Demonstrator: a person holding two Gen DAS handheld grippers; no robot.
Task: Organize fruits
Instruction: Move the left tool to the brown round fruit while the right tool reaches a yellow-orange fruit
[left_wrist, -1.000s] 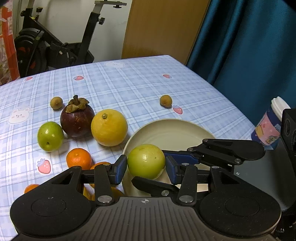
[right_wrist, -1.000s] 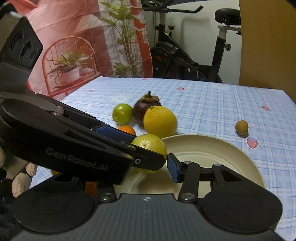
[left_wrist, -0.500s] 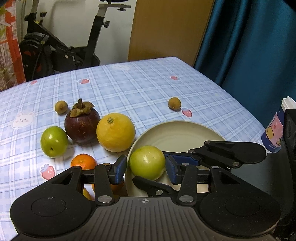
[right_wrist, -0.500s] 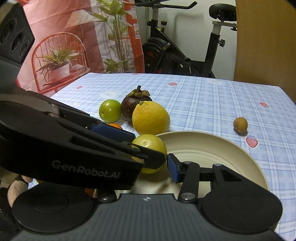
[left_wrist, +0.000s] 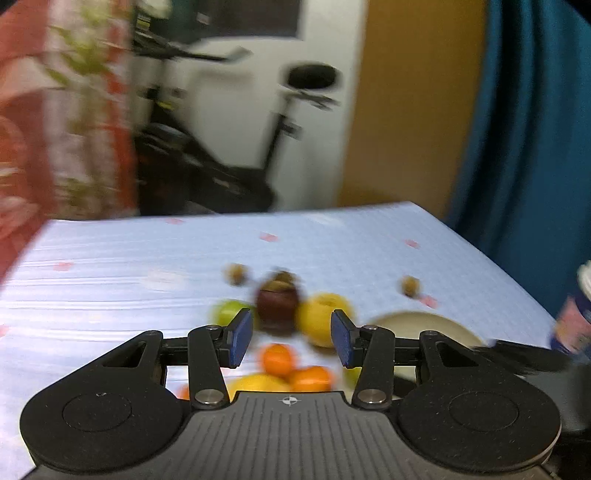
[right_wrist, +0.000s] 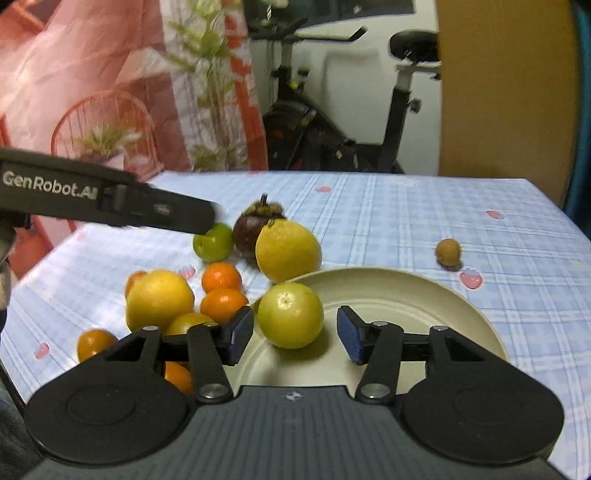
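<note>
The right gripper (right_wrist: 293, 338) has its fingers (right_wrist: 242, 334) apart, and they are opening wider. A yellow-green fruit (right_wrist: 290, 315) sits just past them, a bit nearer the left finger, and no finger touches it. It rests on the near edge of the cream plate (right_wrist: 424, 299). So one fruit is on the plate, and that is the only one there.

The left gripper (left_wrist: 291, 341) also has its fingers apart, with nothing between them. This view is blurry. It looks like this gripper is free to go for another fruit.

Lots of fruit is not yet on the plate. Just left of the right fingers, on the worktop (right_wrist: 406, 210), lies a heap: a big yellow fruit (right_wrist: 159, 300) and small oranges (right_wrist: 221, 277). Past the fingers, touching the plate's far rim, is another yellow fruit (right_wrist: 288, 249). Behind it sit a dark mangosteen (right_wrist: 253, 229) and a green fruit (right_wrist: 214, 242). Far off to the right lies a little brown fruit (right_wrist: 447, 252), all alone.

I think the job has only just started. Most of the fruit is left to sort.
</note>
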